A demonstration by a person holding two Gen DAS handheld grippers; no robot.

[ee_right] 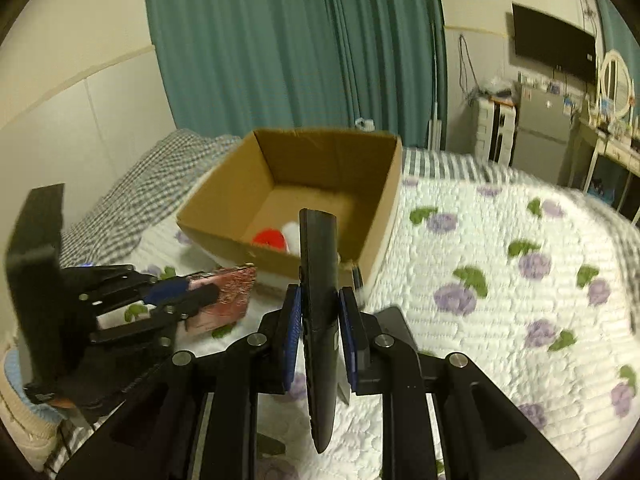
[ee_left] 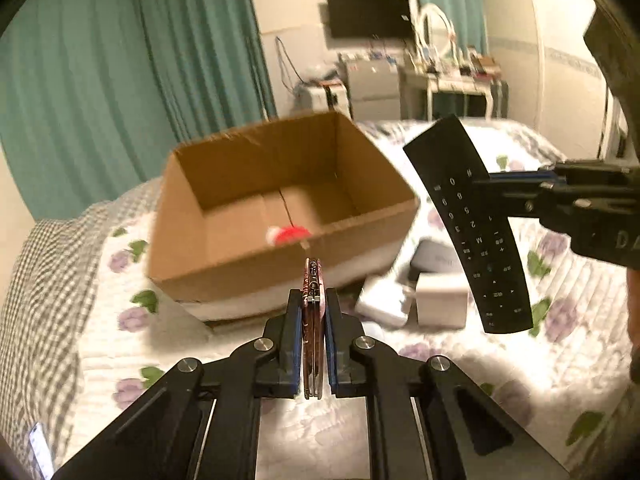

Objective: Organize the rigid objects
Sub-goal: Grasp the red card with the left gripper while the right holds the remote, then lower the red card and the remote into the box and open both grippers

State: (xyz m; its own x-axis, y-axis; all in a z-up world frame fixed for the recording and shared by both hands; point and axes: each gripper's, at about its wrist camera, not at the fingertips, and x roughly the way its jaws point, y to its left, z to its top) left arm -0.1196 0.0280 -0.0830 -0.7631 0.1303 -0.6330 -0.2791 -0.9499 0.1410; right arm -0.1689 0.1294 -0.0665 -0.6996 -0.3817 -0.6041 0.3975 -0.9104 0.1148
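An open cardboard box stands on the bed, with a red and white soft thing on its floor. My left gripper is shut on a thin pink case, held edge-on above the quilt just in front of the box. My right gripper is shut on a long black remote control, raised to the right of the box. From the right wrist, the left gripper and the pink case show at the lower left. The left wrist view shows the remote hanging from the right gripper.
A white cube and other white items lie on the floral quilt beside the box. A checked blanket covers the bed's left side. Teal curtains, a desk and a wall screen stand behind.
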